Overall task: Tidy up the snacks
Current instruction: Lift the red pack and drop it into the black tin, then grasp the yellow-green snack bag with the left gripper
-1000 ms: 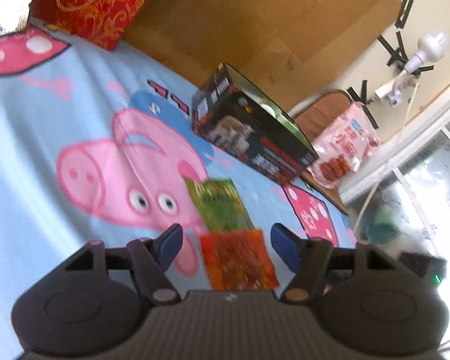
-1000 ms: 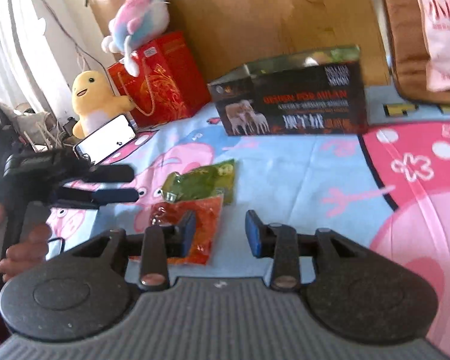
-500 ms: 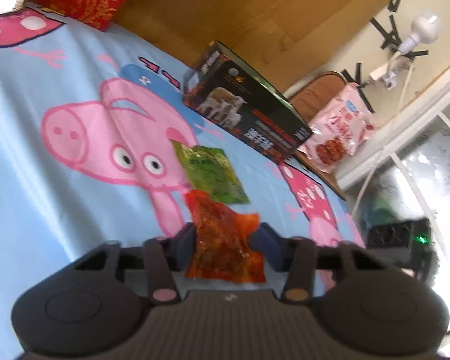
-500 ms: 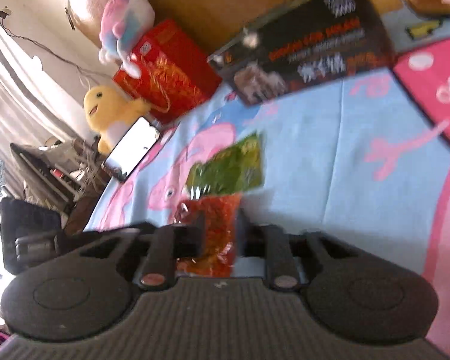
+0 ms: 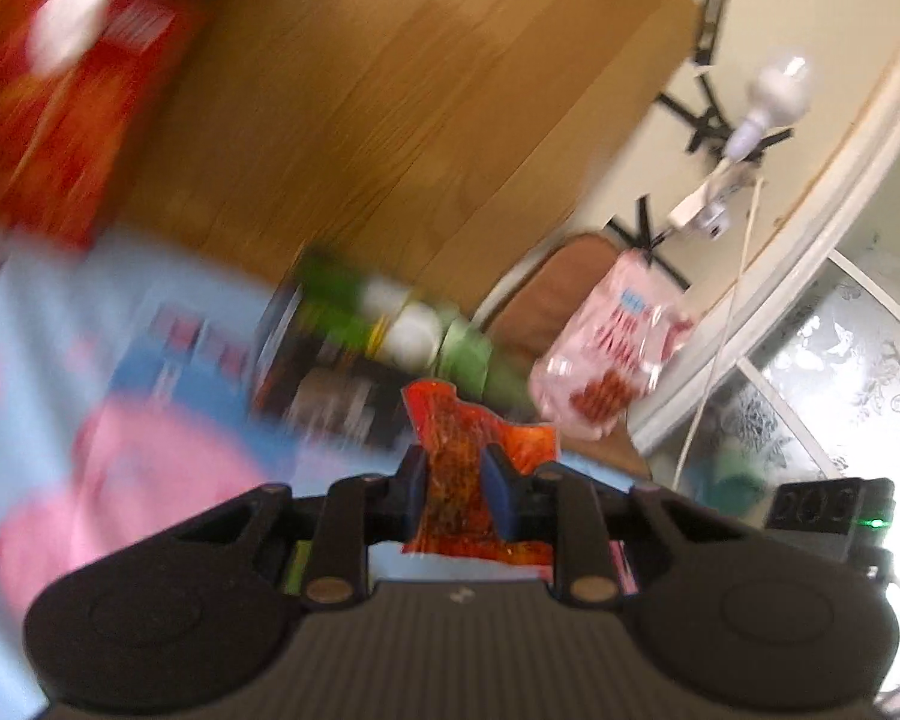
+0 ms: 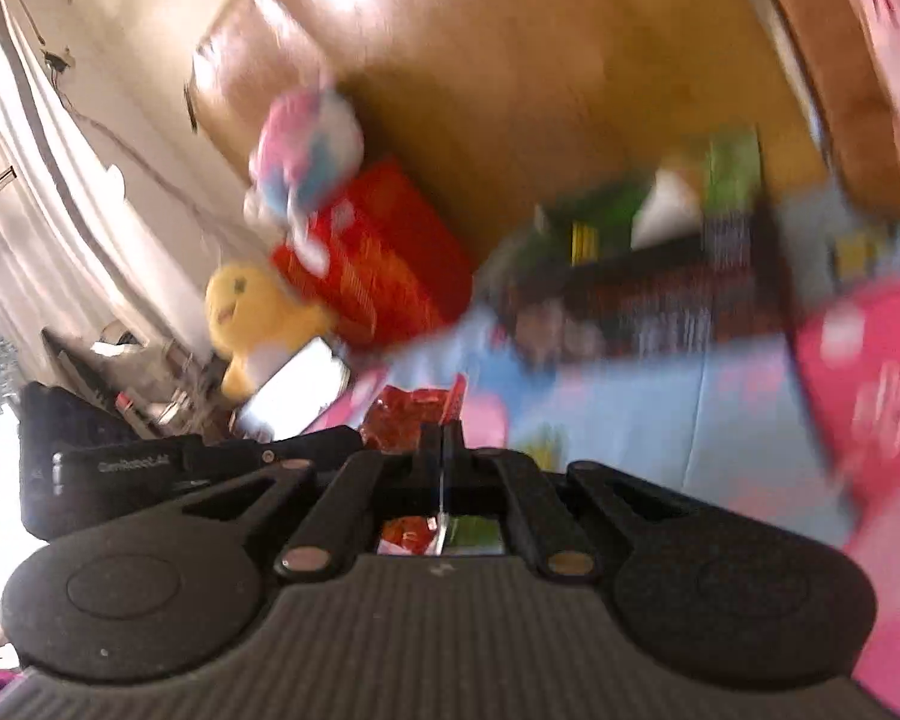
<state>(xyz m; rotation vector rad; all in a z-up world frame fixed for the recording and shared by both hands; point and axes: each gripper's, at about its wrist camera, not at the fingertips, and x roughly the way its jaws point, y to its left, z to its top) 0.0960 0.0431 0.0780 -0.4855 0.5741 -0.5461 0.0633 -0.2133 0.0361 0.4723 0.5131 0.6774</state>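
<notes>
My left gripper (image 5: 457,471) is shut on an orange-red snack packet (image 5: 468,450) and holds it up off the blue cartoon blanket (image 5: 90,330). My right gripper (image 6: 442,444) is shut on the edge of the same packet (image 6: 411,417), which sticks out to its left. The black open-topped box (image 5: 342,372) with green and white packets inside stands behind it, blurred; it also shows in the right wrist view (image 6: 660,294). A bit of the green packet (image 6: 474,531) shows under the right gripper.
A pink snack bag (image 5: 612,354) lies on a brown cushion at the right. A red gift bag (image 6: 378,264), a yellow plush (image 6: 252,312), a pink-blue plush (image 6: 306,138) and a phone (image 6: 294,387) are at the left. A wooden headboard (image 5: 390,120) is behind.
Both grippers have closed on the orange-red packet and lifted it off the blanket toward the black box. The green packet has stayed on the blanket. Both views are blurred by motion.
</notes>
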